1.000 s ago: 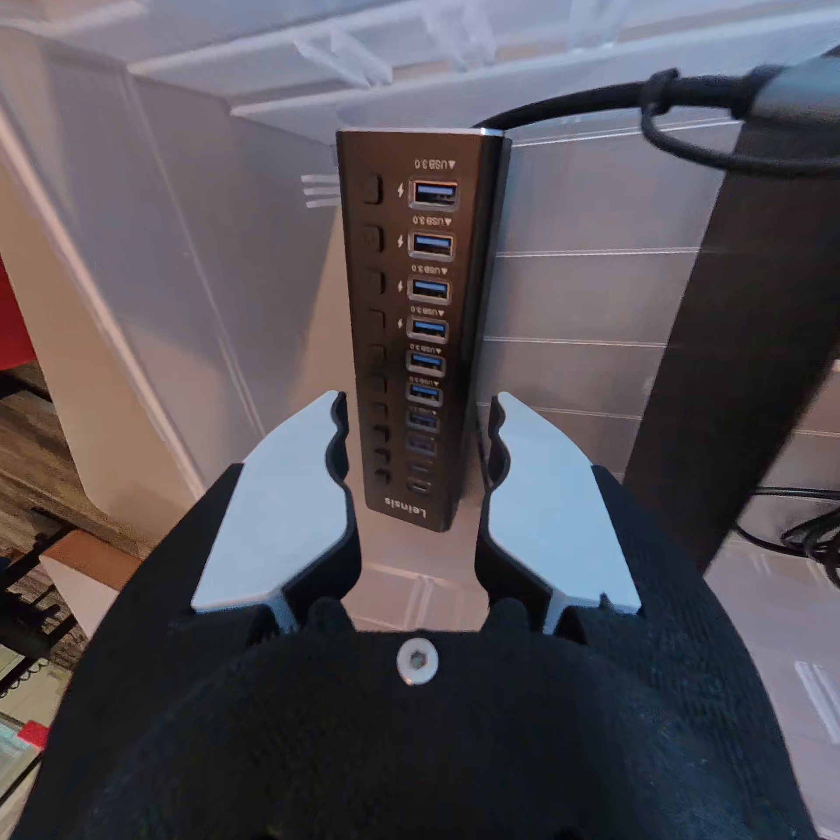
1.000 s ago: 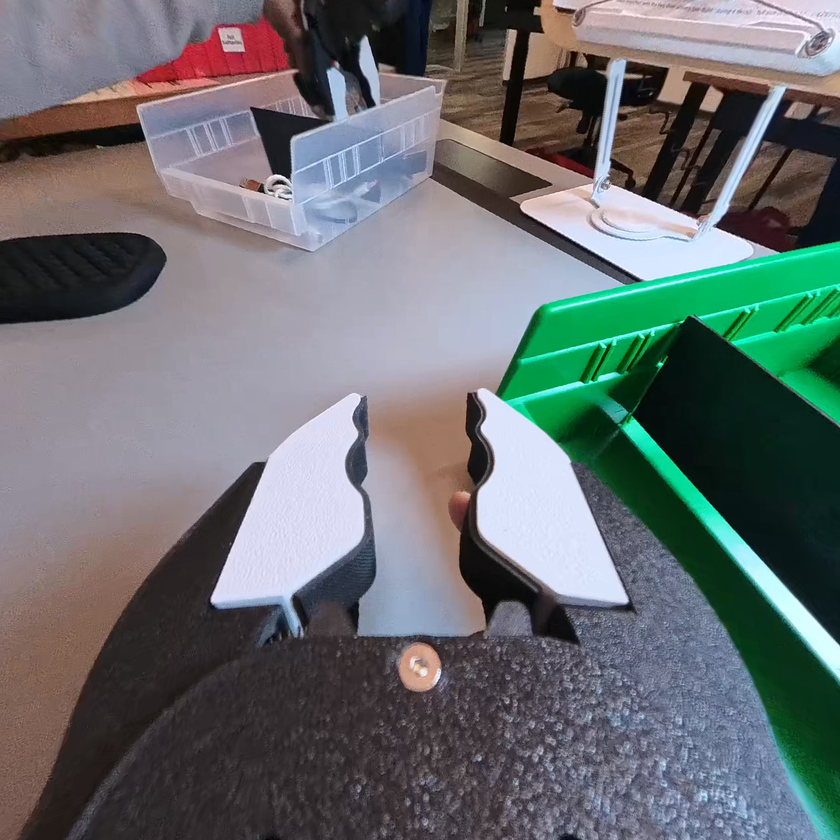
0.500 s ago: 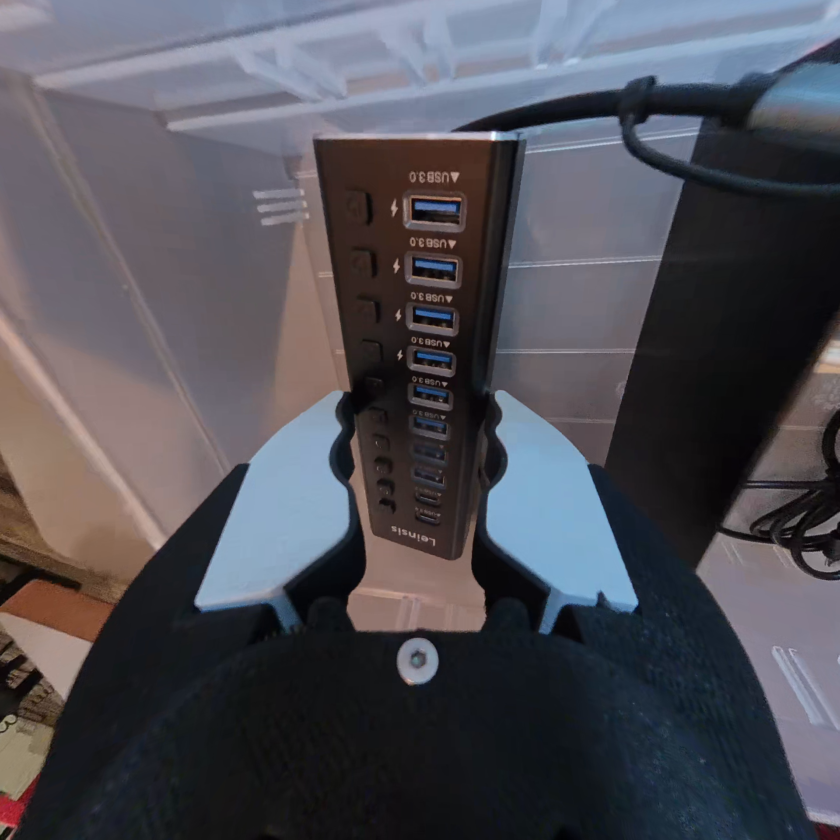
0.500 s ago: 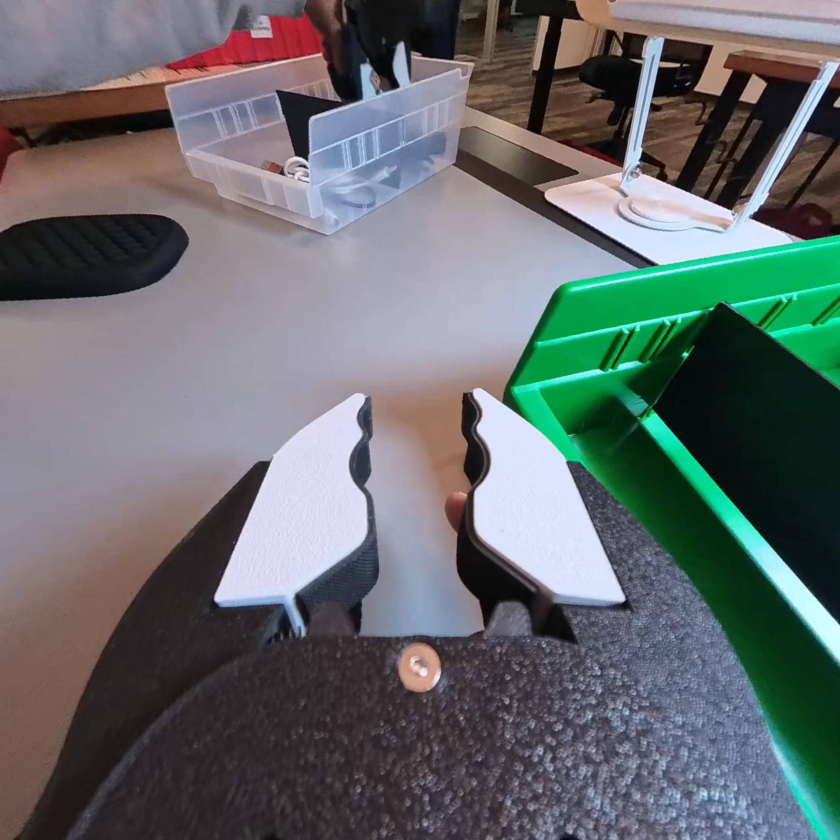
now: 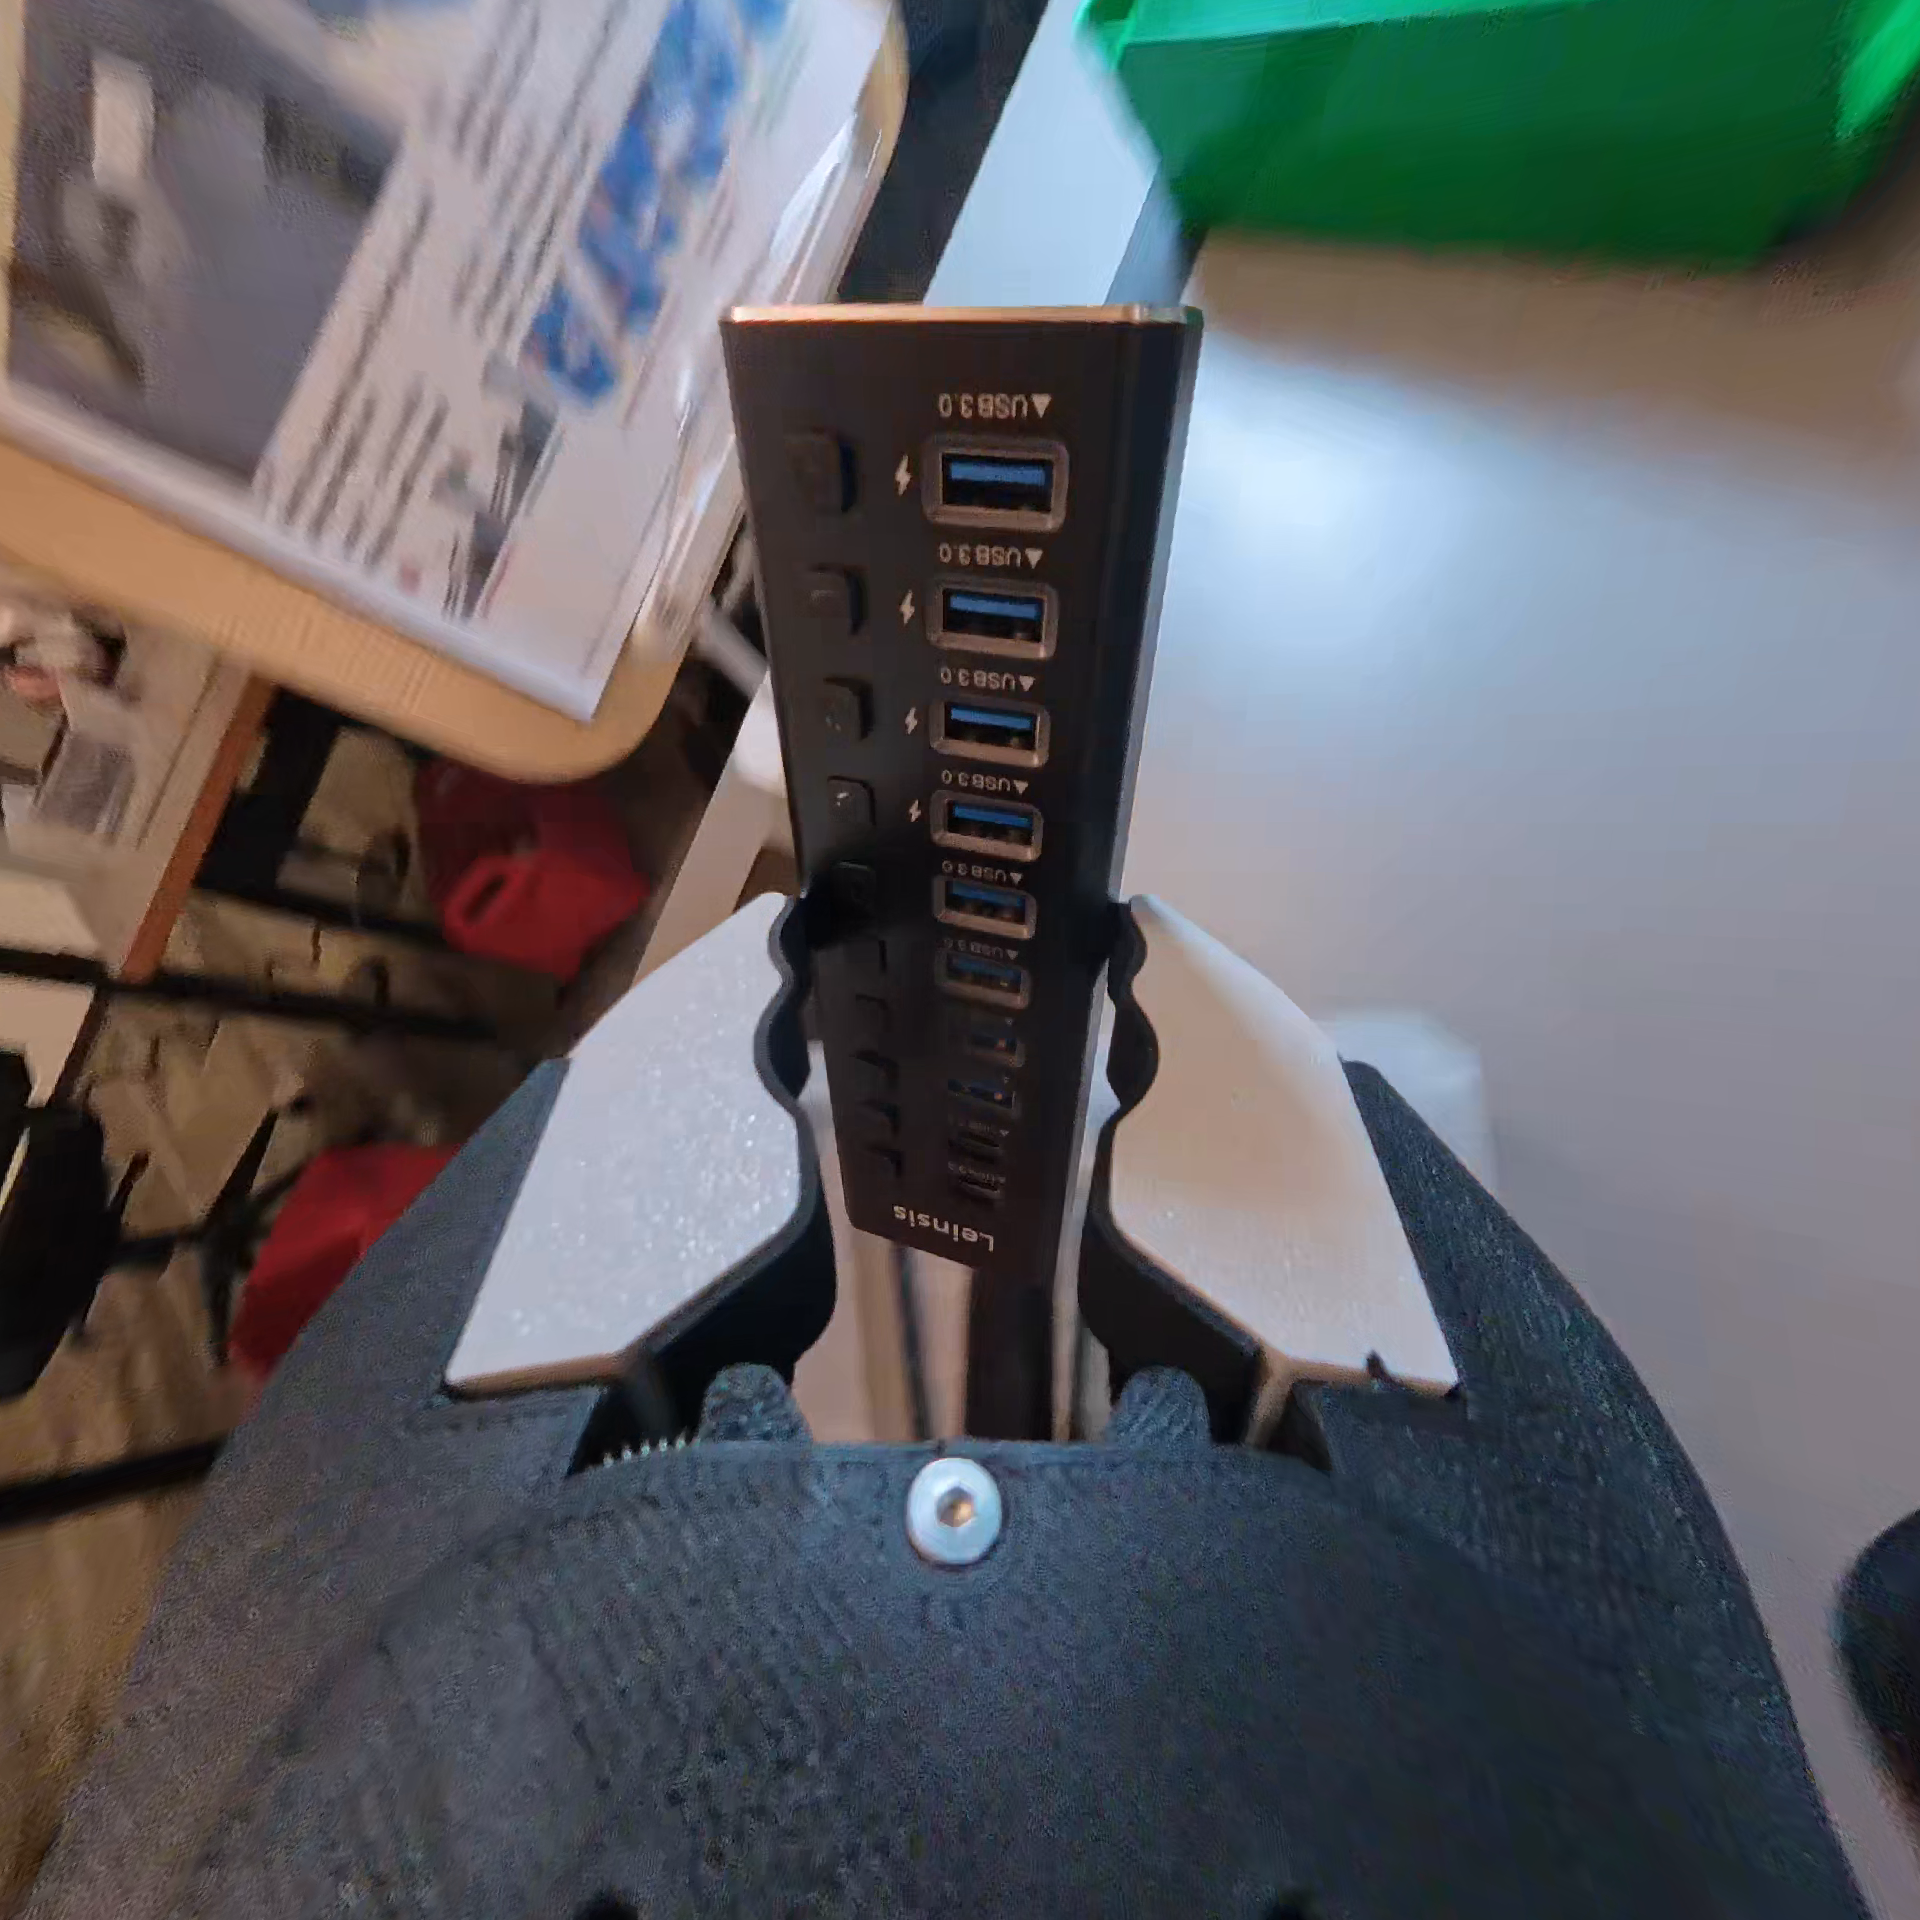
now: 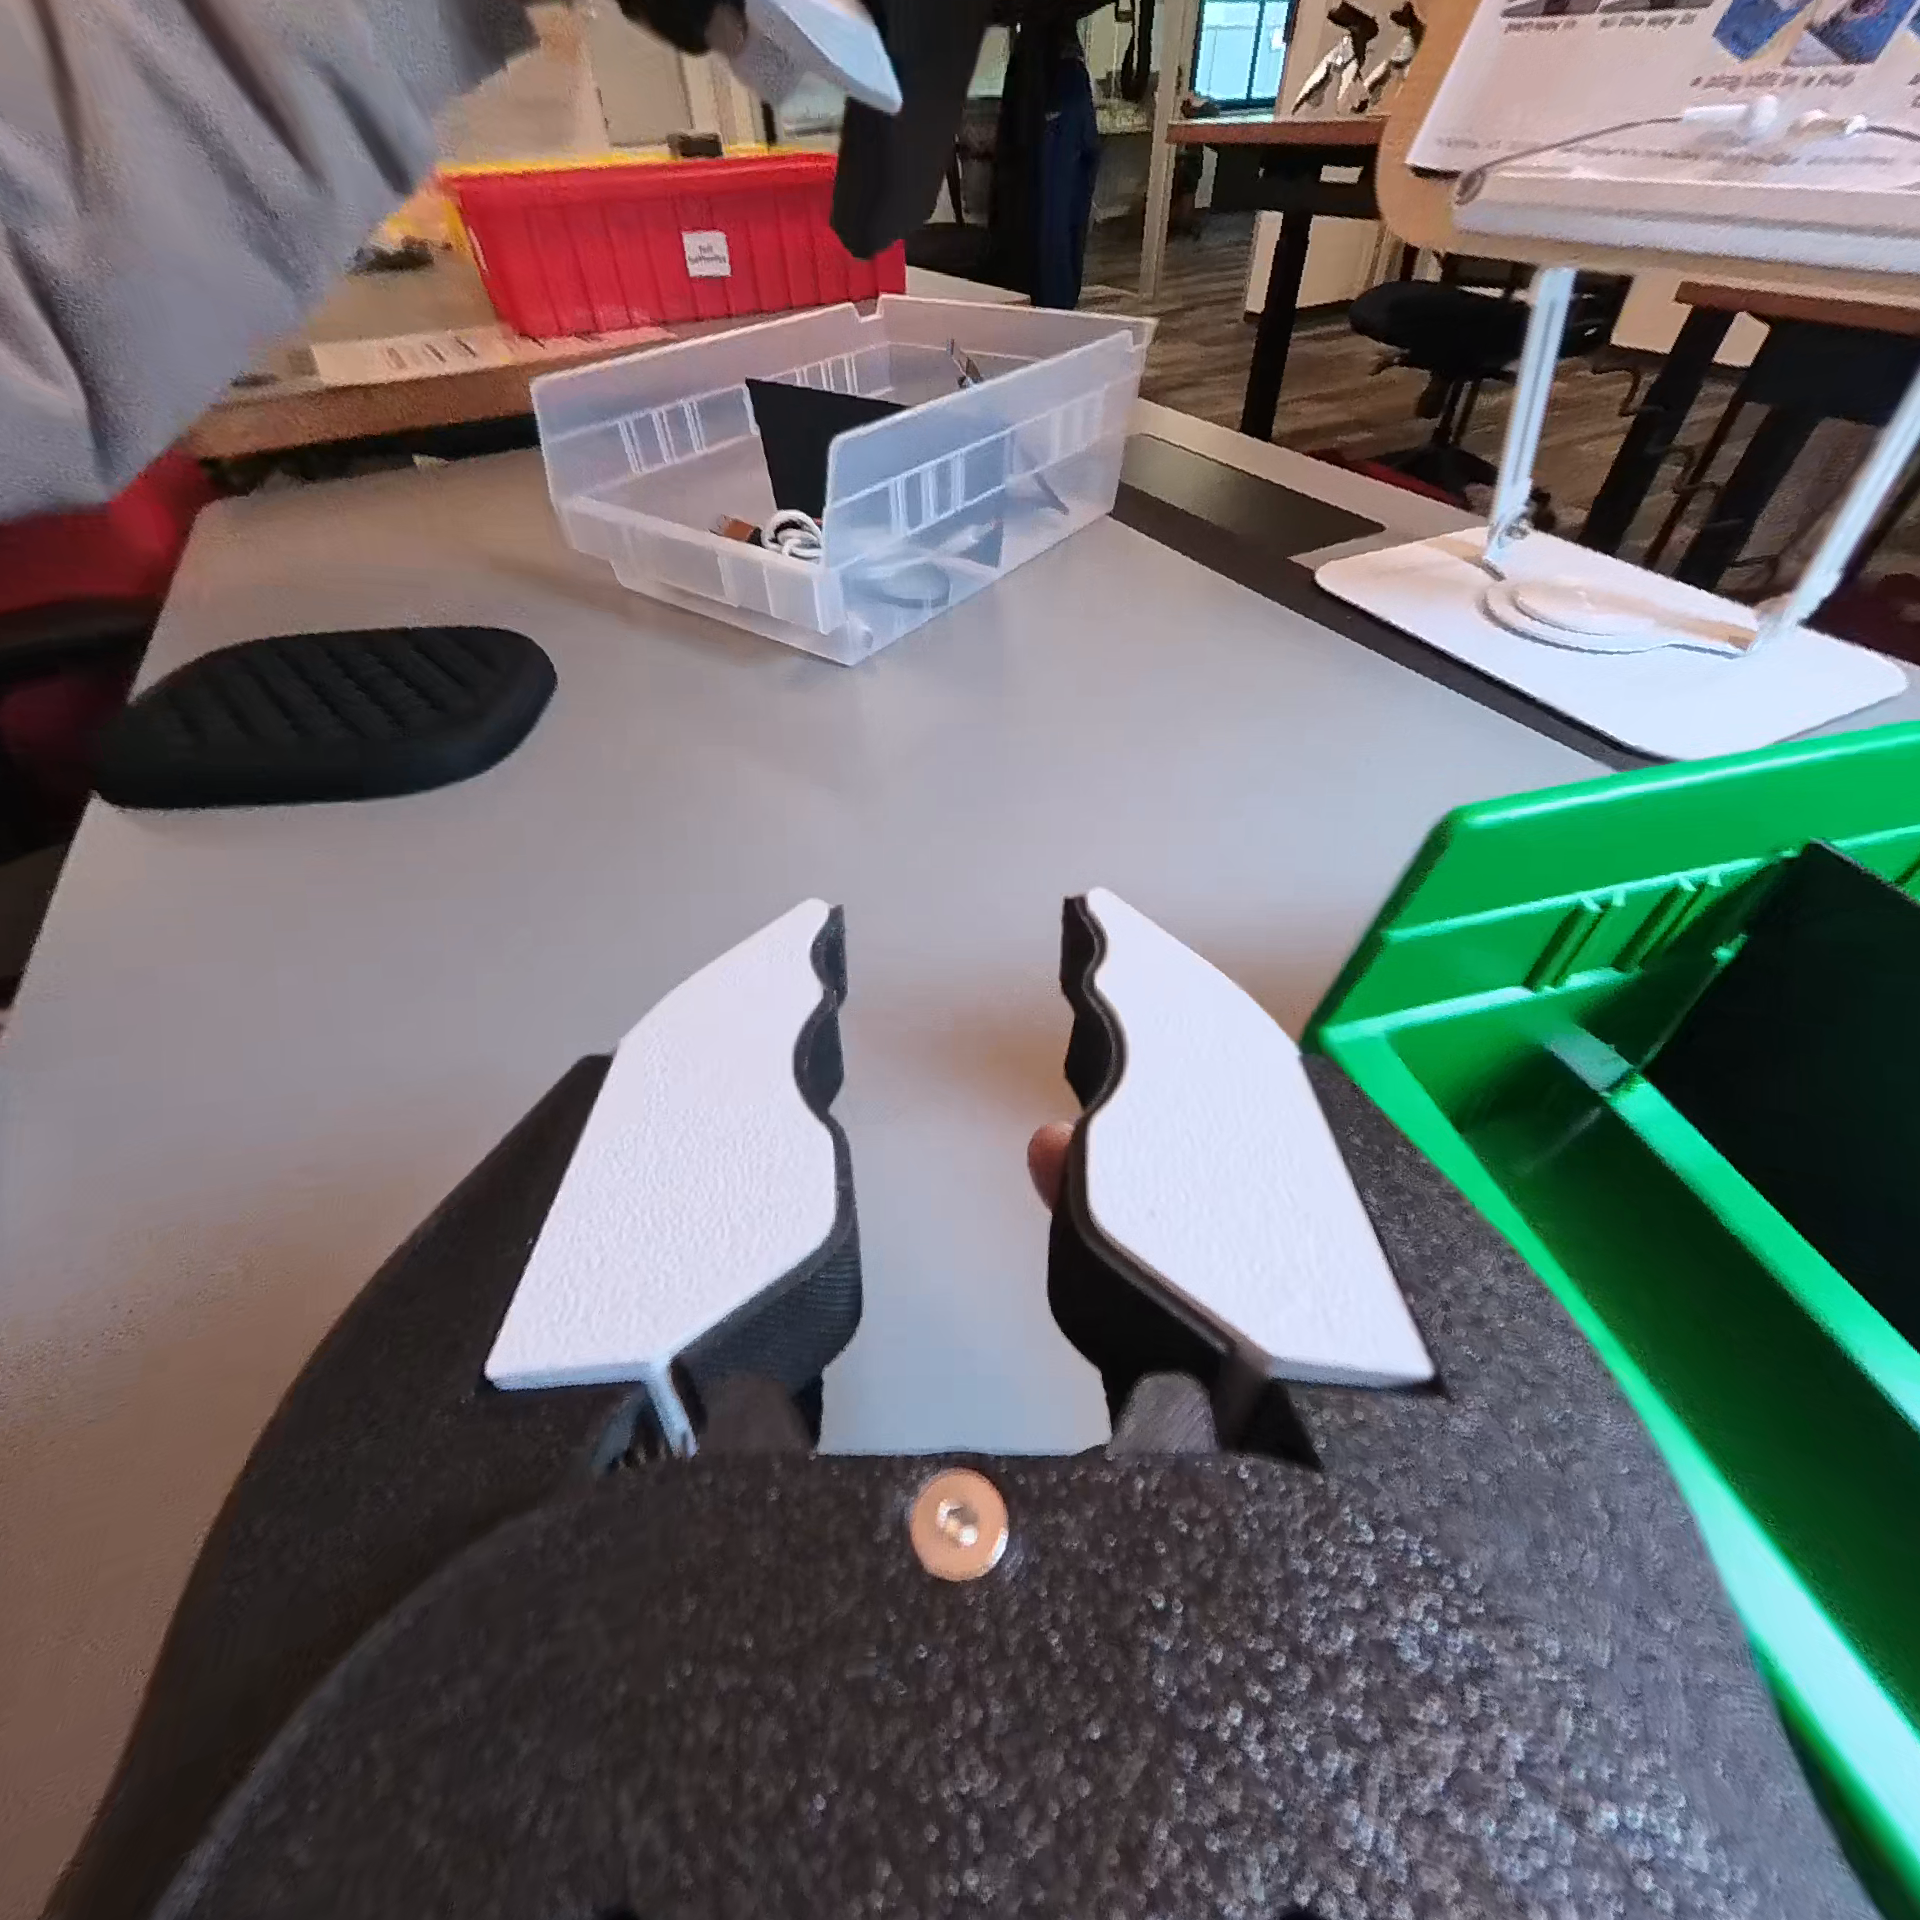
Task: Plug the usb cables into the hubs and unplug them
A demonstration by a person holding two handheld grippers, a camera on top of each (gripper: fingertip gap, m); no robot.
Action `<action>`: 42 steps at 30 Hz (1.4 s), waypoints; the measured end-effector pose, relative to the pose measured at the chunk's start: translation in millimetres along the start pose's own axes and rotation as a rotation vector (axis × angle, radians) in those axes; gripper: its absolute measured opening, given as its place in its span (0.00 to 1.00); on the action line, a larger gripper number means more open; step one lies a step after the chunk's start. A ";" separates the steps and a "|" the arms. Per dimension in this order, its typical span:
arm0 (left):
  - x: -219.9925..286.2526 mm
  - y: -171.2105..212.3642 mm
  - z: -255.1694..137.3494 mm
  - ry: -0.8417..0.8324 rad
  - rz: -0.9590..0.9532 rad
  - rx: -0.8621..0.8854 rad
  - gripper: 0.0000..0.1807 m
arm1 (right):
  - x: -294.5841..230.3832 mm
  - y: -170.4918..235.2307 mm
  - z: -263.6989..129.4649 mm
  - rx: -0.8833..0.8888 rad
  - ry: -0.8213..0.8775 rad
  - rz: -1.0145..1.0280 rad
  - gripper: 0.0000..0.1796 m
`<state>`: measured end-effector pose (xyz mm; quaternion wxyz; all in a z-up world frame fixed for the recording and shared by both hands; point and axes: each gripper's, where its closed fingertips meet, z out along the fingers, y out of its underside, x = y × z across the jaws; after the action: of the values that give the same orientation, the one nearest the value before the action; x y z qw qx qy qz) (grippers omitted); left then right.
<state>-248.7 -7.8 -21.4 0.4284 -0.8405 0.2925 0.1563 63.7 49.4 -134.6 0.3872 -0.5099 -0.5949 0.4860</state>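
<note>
My left gripper [image 5: 956, 914] is shut on a long black USB hub [image 5: 966, 644] with a row of blue ports and small buttons, held up in the air above the grey table [image 5: 1507, 727]. All its ports are empty. In the right wrist view the left gripper with the hub [image 6: 883, 135] shows at the top, blurred, above the clear plastic bin [image 6: 831, 488]. That bin holds coiled cables [image 6: 790, 530] and a black divider. My right gripper [image 6: 951, 925] is open and empty, low over the grey table [image 6: 727, 831], beside the green bin [image 6: 1621, 1091].
A black ribbed pad [image 6: 322, 707] lies at the table's left. A white lamp base [image 6: 1610, 634] stands at the right rear. A red crate [image 6: 675, 249] sits on another table behind. A person's grey sleeve [image 6: 187, 197] fills the upper left. Tip to tip, the grippers are about 35 cm apart.
My left gripper closed on the hub inside the clear bin and lifted it out and up into the air. The right gripper stayed open, shifting only slightly.
</note>
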 end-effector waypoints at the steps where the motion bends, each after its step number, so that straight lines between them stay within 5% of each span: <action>1: 22.3 -20.9 -1.1 0.008 -0.003 0.069 0.31 | -6.6 -3.3 5.7 0.011 -0.015 0.022 0.24; 6: 138.7 -83.8 17.6 0.033 -0.005 0.245 0.31 | -47.6 -42.8 33.9 0.122 -0.054 0.114 0.35; 11: 209.7 -96.6 58.7 0.019 -0.020 0.203 0.31 | -54.1 -70.3 58.5 0.190 0.031 0.187 0.38; 14: 218.5 -89.3 73.2 -0.068 0.031 0.128 0.31 | -33.9 -64.9 67.0 0.199 0.108 0.277 0.24; 18: 219.0 -84.4 74.1 -0.117 0.049 0.166 0.31 | -26.4 -54.7 67.3 0.200 0.057 0.365 0.19; 22: 235.9 -85.5 67.6 0.103 -0.069 0.278 0.44 | -24.8 -55.2 59.8 0.226 -0.129 0.489 0.16; 26: 246.8 -87.6 49.8 0.444 -0.302 0.434 0.41 | -38.2 -61.2 44.4 0.231 -0.365 0.484 0.15; 31: 284.1 -100.1 34.4 0.849 -0.492 0.539 0.41 | -54.1 -77.0 30.2 0.283 -0.457 0.433 0.15; 34: 308.8 -117.2 38.2 0.901 -0.507 0.567 0.37 | -60.3 -88.4 25.3 0.349 -0.500 0.458 0.16; 37: 315.8 -126.8 42.4 0.871 -0.511 0.577 0.18 | -57.4 -88.0 27.9 0.360 -0.458 0.438 0.16; 42: 286.9 -119.3 44.9 0.805 -0.644 0.606 0.16 | -34.0 -87.9 20.5 0.379 -0.327 0.416 0.19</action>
<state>49.2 -18.9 -119.9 0.5303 -0.7206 0.1939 -0.4025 29.9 11.6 -52.6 0.2672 -0.4544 -0.4312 0.7322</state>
